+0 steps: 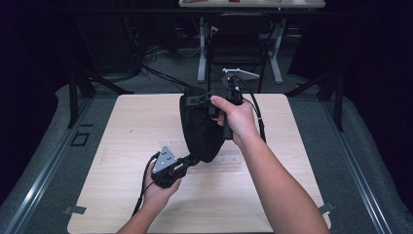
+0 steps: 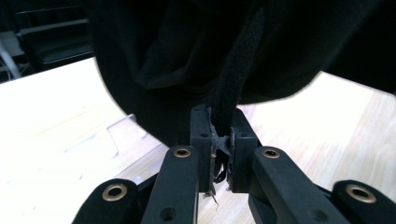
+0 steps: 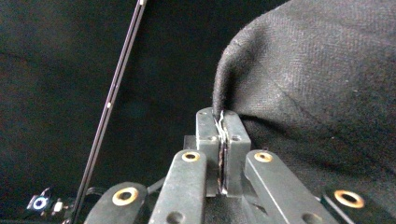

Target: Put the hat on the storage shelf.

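left gripper (image 1: pixel 191 160): lower centre of high view, grey three-cornered plate on top, held in left hand (image 1: pixel 160 187); jaws pinched tight on a narrow dark edge of the black fabric item
left gripper view: both jaws rise from bottom centre, nearly touching, thin strip of black fabric item (image 2: pixel 201 56) clamped between the pads (image 2: pixel 201 140); frayed threads hanging from the clamped spot; rest of item spreads across upper half of frame
right gripper (image 1: pixel 210 99): upper centre of high view, gripped by right hand (image 1: pixel 237 118); jaws closed on upper edge of the item
right gripper view: jaws at bottom centre, pressed together on a fold of the fabric (image 3: pixel 322 88); weave fills right side of frame, bulging up and right from the pinch point
black fabric item (image 1: pixel 199 129): centre of high view, hanging between the two grippers, top edge at right gripper, bottom tip at left gripper; lifted clear of table except possibly near the lower end, cannot tell
table (image 1: pixel 122 141): light wood, under both hands
cable (image 1: pixel 142 187): trailing from left gripper toward bottom edge
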{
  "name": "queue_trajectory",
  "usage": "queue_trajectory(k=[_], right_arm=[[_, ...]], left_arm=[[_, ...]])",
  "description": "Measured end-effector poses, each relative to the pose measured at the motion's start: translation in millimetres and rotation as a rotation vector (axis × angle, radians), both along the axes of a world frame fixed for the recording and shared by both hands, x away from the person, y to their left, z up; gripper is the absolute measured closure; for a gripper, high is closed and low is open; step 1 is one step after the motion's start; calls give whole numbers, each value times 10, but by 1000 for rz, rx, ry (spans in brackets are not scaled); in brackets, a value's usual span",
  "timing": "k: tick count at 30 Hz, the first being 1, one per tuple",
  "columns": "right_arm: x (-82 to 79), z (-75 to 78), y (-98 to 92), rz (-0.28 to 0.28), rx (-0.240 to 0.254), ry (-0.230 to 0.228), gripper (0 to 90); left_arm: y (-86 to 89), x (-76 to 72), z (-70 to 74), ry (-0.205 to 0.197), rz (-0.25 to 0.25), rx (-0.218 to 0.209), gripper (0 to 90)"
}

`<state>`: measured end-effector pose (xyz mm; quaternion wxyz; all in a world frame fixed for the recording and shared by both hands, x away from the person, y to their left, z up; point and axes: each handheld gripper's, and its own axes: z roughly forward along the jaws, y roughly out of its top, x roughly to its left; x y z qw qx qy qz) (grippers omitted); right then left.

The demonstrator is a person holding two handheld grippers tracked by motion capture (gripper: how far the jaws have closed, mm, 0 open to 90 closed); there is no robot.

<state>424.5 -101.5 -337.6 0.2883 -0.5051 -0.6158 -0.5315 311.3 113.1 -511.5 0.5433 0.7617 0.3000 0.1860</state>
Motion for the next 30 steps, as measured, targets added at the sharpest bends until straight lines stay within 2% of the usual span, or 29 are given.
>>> queue_trajectory(k=[2,4,5,6,7,8,9,10,12,13,15,17,18,20,23,24,27,30], right_arm=[[4,-3,-33,-1,2,5,888],[-4,-12,-44,6,2,7,888],[-11,-12,-41,3,3,8,888],[-15,-18,-39,5,1,2,888],[-16,-23,-34,8,-1,4,888],[-18,-33,-20,14,-3,7,888],[-27,-42,3,22,-11,13,888],[-29,-48,13,31,-11,10,887],[-36,-42,29,25,-2,5,888],[-32,-40,25,14,2,1,888],[-10,-42,3,9,1,9,887],[0,-51,-1,16,-5,15,887],[-1,-52,4,17,-5,13,887],[-6,-41,5,-1,5,9,886],[3,-51,-12,4,-1,6,885],[3,-53,-16,11,-2,11,886],[-8,-44,-26,-6,-1,5,884],[-13,-46,-38,-1,0,6,881]], left_arm=[[26,3,-37,40,-2,-49,841],[74,20,-45,61,2,-63,836],[90,20,-66,82,27,-91,832],[84,7,-84,81,31,-99,829],[55,-29,-93,54,37,-66,831],[15,-73,-83,16,30,2,838],[6,-78,-72,3,27,31,845],[21,-51,-53,5,26,38,847],[75,28,-30,51,35,-7,842],[81,41,-37,65,15,-30,841],[37,-5,-55,54,9,-19,846],[35,-20,-39,40,13,23,848],[67,12,-19,53,19,18,848],[94,58,-21,89,11,-31,846],[36,-8,-17,53,4,30,850],[37,-7,-14,51,6,33,850],[65,24,-26,65,11,-3,849],[64,19,-34,66,13,-12,849]])
